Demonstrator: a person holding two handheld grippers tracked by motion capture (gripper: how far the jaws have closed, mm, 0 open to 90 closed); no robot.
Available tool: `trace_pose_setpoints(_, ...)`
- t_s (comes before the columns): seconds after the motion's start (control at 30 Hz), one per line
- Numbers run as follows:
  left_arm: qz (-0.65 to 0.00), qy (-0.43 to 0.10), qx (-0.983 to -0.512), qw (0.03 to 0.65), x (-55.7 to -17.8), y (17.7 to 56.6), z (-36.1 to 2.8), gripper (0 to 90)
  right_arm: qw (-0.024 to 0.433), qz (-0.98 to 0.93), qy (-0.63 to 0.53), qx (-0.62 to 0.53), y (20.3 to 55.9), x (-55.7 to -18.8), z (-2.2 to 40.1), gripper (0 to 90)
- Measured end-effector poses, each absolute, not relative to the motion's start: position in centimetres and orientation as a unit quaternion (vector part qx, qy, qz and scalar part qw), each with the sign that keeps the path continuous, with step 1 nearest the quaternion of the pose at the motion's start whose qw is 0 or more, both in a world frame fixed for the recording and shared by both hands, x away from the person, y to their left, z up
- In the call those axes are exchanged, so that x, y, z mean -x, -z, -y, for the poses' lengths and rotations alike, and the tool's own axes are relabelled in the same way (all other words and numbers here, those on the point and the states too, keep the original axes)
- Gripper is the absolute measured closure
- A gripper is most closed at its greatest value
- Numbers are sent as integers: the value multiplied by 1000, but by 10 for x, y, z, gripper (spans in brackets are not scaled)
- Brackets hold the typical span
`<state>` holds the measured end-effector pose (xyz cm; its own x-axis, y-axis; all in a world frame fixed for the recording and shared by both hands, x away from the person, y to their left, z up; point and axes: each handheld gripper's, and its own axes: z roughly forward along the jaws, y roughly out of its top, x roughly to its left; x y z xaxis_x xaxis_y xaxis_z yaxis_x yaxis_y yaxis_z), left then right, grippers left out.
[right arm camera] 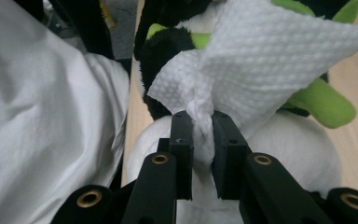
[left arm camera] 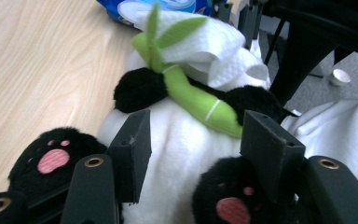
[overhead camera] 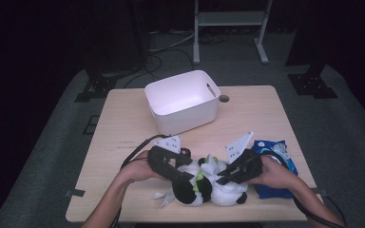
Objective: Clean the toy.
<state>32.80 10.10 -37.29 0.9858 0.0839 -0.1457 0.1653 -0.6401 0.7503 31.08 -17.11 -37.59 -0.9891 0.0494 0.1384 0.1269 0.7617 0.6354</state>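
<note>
1. The plush panda (overhead camera: 204,187) lies at the table's (overhead camera: 123,118) near edge, well in front of the white bin (overhead camera: 183,100).
2. A white wipe (right arm camera: 261,60) is draped over the panda's green bamboo (left arm camera: 191,98).
3. The right gripper (right arm camera: 202,128) has its jaws pinched tight on the wipe's bunched corner.
4. The left gripper (left arm camera: 193,140) straddles the panda's white belly, jaws apart, not pressing.
5. A blue wipe packet (overhead camera: 275,166) lies just right of the panda.
</note>
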Motion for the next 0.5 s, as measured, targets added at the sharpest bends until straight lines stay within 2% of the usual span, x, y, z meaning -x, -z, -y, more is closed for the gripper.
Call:
trace_pose_setpoints(0.13, -65, 57, -907, 412, -324, 378, -99, 432, 65, 937, 341, 43, 375, -311, 169, 793)
trace_pose_setpoints(0.5, -53, 61, -909, 410, -315, 388, -96, 418, 22, 933, 357, 30, 363, -317, 144, 792)
